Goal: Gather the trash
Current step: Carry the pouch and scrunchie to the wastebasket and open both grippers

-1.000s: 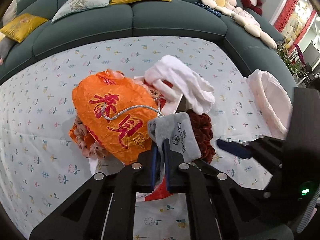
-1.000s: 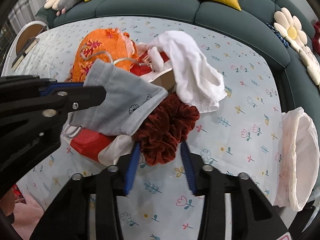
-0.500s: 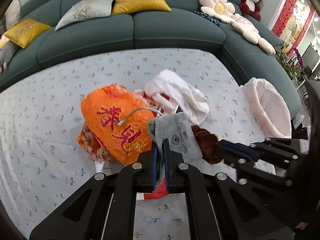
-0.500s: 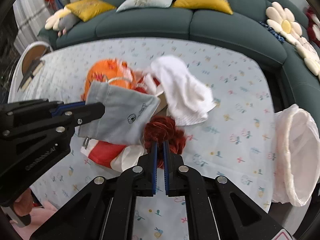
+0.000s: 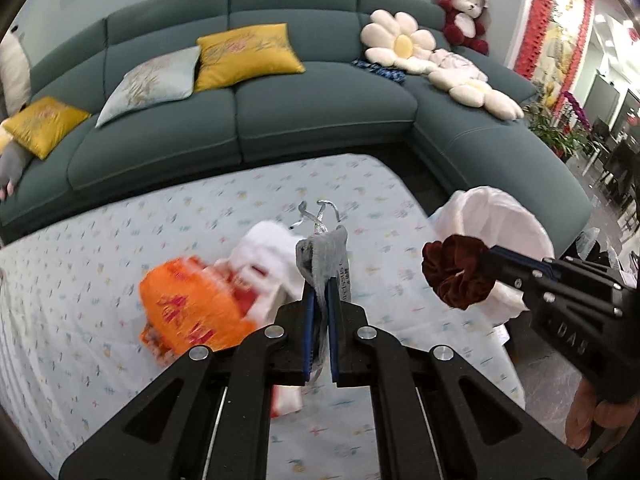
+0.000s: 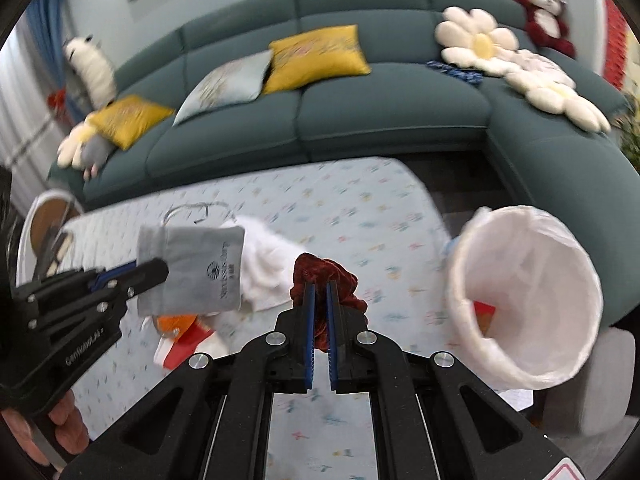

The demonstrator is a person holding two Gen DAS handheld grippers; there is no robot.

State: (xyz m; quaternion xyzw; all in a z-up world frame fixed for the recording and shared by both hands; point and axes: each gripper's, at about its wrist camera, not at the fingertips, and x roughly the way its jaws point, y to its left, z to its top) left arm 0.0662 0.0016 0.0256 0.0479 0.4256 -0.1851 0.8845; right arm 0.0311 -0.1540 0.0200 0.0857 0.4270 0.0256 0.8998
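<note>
Jaws on my left gripper (image 5: pixel 319 280) are clamped on a grey cloth pouch (image 5: pixel 322 258), pinching its gathered neck so that silver drawstrings curl above the blue pads. Seen from the right wrist, the pouch hangs flat and rectangular, soft and matte, with a small dark logo printed near one edge. My left hand (image 6: pixel 60 432) shows only as fingers curled under the black handle at the picture's lower left corner.

My right gripper (image 6: pixel 320 292) is clenched on a dark red scrunchie (image 6: pixel 326 276), a ruffled velvet ring that bulges out above and to either side of the narrow blue pads. Both tools tilt downward and hold their loads clear above the table (image 5: pixel 100 280), which wears a pale cloth with small flower prints.

Just right of the scrunchie stands the bin (image 6: pixel 524 296), round, lined with a thin, crinkled white bag; something red lies inside, though I cannot make out what.

Below on the cloth sit a crumpled orange bag (image 5: pixel 188 312) with red characters and a white towel (image 5: pixel 264 252), both blurred. A red-and-white item beneath them is mostly hidden by the gripper bodies. Behind runs a teal sofa (image 5: pixel 320 112) with yellow cushions.
</note>
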